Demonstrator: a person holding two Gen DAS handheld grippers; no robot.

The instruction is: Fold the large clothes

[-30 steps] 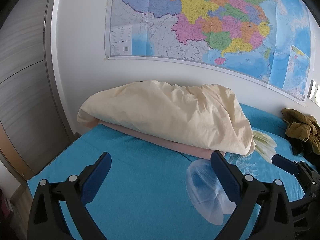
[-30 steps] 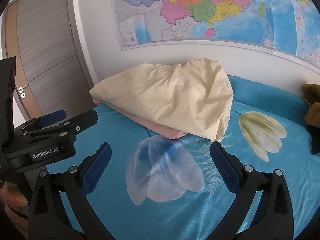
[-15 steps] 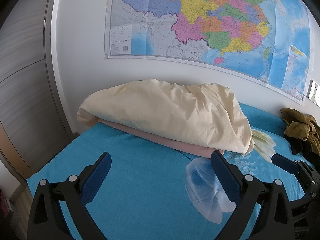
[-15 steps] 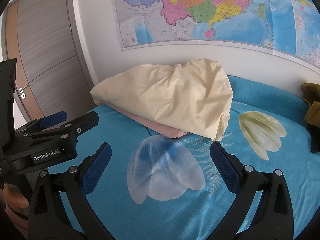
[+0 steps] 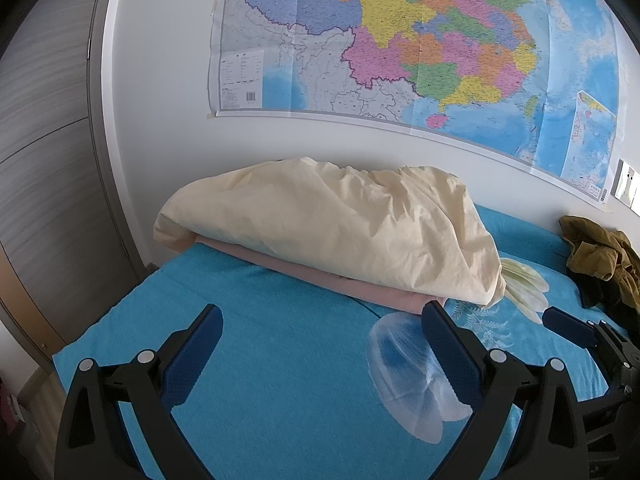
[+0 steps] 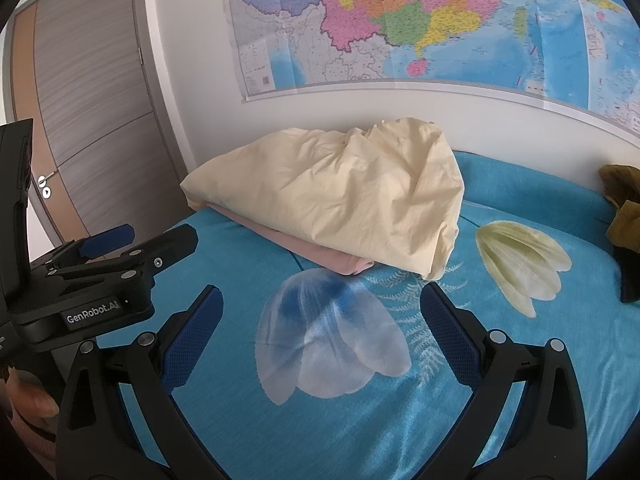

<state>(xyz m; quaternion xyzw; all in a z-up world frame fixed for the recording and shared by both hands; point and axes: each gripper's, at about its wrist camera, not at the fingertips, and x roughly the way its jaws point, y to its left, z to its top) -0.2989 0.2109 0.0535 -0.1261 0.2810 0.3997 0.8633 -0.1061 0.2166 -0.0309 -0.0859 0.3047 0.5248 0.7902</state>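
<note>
Nothing has shifted: both claws — left (image 5: 320, 354), right (image 6: 320, 336) — hang agape, empty, over the bed (image 5: 280, 344); olive clothes (image 5: 600, 256) lie cut off at its far right edge.

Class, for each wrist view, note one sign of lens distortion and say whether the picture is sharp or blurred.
Left wrist view: the wall map's white lower border bows into a curve, dark corners frame the picture; the cream bedding bundle is sharp. Right wrist view: the grey wooden door leans and curves; the blue flower-print bedspread is sharp, evenly daylit.
</note>
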